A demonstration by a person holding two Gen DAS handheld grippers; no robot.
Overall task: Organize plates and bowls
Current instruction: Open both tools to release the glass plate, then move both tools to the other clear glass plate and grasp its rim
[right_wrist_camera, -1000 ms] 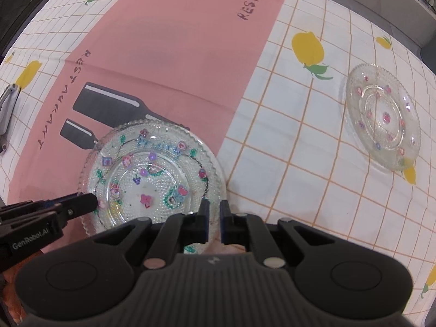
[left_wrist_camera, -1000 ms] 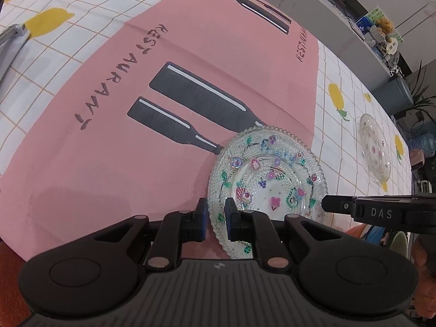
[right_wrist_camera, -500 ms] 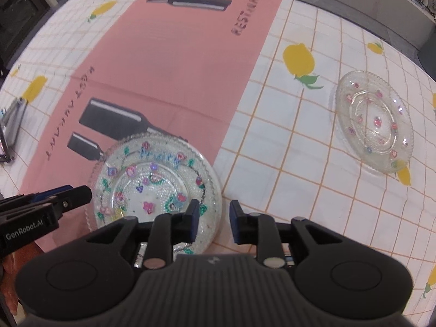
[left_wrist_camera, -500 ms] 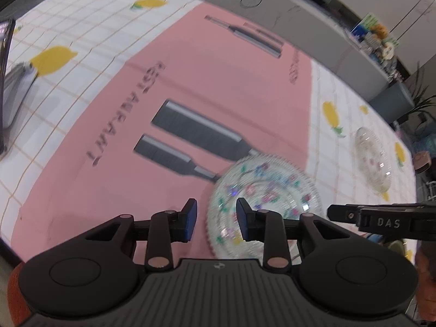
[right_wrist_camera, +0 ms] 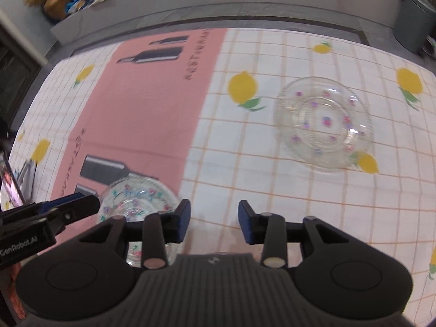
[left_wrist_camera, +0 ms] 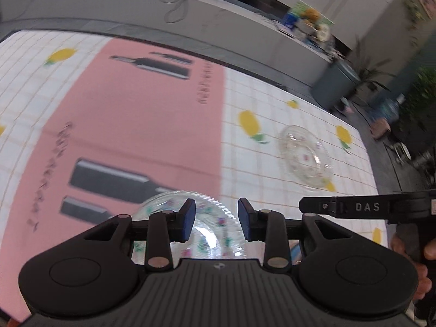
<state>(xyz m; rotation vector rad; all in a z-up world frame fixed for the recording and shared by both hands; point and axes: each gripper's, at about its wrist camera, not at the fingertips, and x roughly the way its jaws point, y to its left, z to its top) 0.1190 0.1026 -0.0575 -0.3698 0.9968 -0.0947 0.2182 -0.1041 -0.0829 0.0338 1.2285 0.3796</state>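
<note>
A flowered glass plate [left_wrist_camera: 209,234] [right_wrist_camera: 136,201] lies at the near edge of the pink cloth [left_wrist_camera: 122,125]. My left gripper [left_wrist_camera: 216,218] hangs above it, open, the plate showing through the gap untouched. My right gripper [right_wrist_camera: 214,218] is just to the plate's right, over checked cloth; its jaws are opening and hold nothing. A second, clearer glass plate [right_wrist_camera: 323,122] [left_wrist_camera: 305,160] with small pink flowers rests far right on the lemon-print tablecloth [right_wrist_camera: 272,190]. Each gripper shows in the other's view: the right gripper [left_wrist_camera: 354,207], the left gripper [right_wrist_camera: 68,209].
A phone and metal tongs [right_wrist_camera: 24,174] lie at the table's left edge. Beyond the far table edge runs a grey counter [left_wrist_camera: 190,21] with clutter, and a grey bin [left_wrist_camera: 335,81] stands at the right. A hand [left_wrist_camera: 425,253] holds the right gripper.
Both grippers, shut near the flowered plate's rim a second ago, have opened, risen and pulled back from it. The plate stays flat on the cloth.
</note>
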